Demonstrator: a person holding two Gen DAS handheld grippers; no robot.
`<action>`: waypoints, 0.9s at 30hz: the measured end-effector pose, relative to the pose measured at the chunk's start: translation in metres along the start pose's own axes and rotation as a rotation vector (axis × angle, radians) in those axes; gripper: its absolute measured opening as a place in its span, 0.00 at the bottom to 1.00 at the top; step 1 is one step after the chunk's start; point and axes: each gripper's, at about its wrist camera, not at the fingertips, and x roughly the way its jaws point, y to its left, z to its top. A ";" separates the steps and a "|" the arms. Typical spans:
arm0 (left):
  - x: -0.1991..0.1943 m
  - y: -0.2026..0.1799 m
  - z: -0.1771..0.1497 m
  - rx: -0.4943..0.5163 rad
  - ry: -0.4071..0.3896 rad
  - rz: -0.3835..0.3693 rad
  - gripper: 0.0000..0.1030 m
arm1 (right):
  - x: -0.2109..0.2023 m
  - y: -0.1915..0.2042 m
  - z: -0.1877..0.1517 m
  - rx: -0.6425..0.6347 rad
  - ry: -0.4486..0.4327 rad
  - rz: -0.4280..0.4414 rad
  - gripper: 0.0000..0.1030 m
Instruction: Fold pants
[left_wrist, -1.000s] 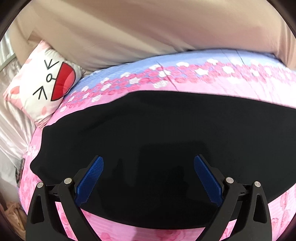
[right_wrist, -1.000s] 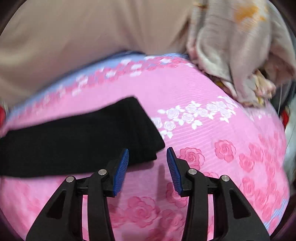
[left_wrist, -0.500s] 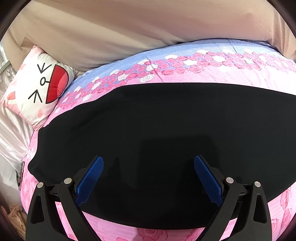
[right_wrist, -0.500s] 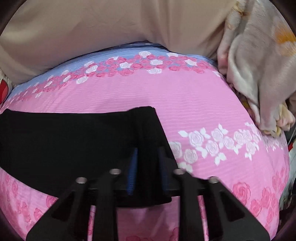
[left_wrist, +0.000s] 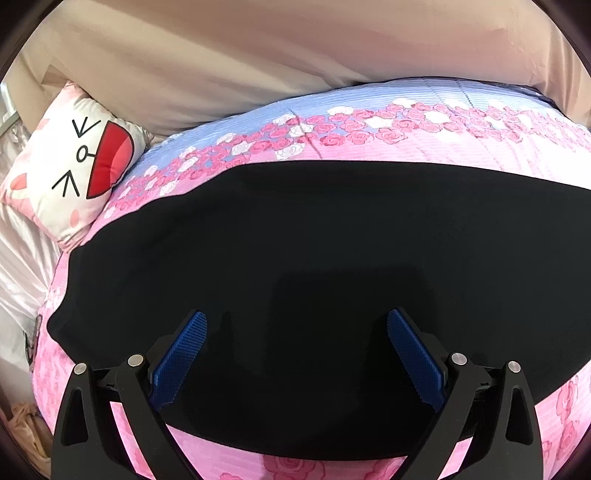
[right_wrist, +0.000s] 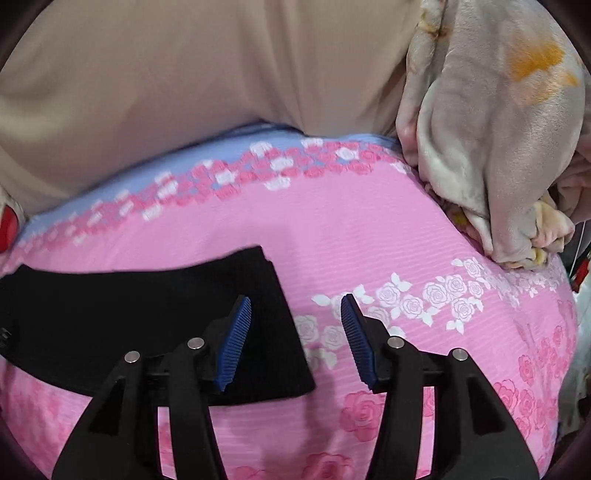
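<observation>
Pink rose bedding (right_wrist: 369, 236) carries the black pants (left_wrist: 314, 266), lying flat. Half a second ago the right gripper (right_wrist: 295, 332) pinched their ribbed end; now its jaws gape, released. Left gripper (left_wrist: 295, 354) hovers wide open, so regrasping comes next.

Left gripper (left_wrist: 295, 354) and right gripper (right_wrist: 295, 339) both spread apart.

A cat-face pillow (left_wrist: 70, 173) lies beside the rose-print bedspread (left_wrist: 369, 144); a crumpled blanket (right_wrist: 491, 140) sits on its far corner.
</observation>
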 end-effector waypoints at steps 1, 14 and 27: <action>0.000 -0.001 -0.001 -0.003 -0.005 0.004 0.94 | 0.005 0.006 0.005 -0.028 0.002 -0.011 0.48; -0.004 0.007 -0.009 -0.026 -0.003 -0.021 0.95 | 0.072 0.008 0.028 0.001 0.102 -0.032 0.31; -0.006 0.009 -0.020 -0.079 -0.063 -0.022 0.95 | 0.020 -0.020 -0.042 0.203 0.117 -0.001 0.75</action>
